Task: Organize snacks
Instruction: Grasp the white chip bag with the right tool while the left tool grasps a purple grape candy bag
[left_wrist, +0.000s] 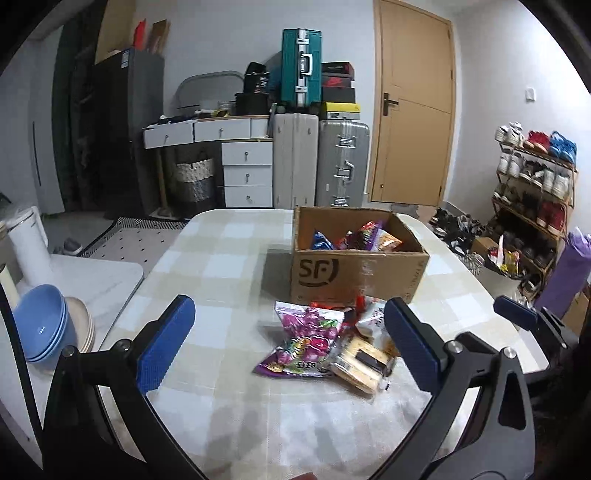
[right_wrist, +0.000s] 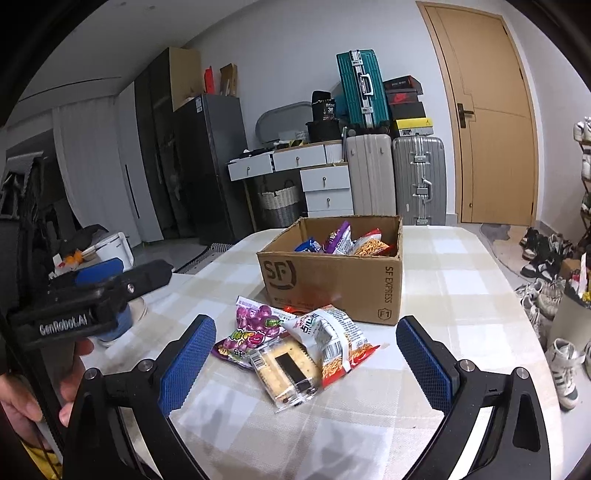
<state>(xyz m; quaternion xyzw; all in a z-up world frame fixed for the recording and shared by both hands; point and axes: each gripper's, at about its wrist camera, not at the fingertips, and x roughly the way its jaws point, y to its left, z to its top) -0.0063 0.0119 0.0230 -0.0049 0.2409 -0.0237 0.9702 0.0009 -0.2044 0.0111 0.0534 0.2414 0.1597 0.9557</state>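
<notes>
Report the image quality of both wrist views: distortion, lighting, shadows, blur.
Left wrist view: heavy fisheye bending the door, black corner vignette, soft even light, faint shadows beside the cardboard box. Right wrist view: same curvature, snack packets sharp, slight glare on the cracker wrapper.

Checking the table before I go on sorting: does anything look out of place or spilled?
Yes. Three snack packets lie in an overlapping heap on the tablecloth in front of the cardboard box, not in it: a purple candy bag, a cracker pack and a red-and-white noodle snack bag. Nothing looks spilled or torn.
</notes>
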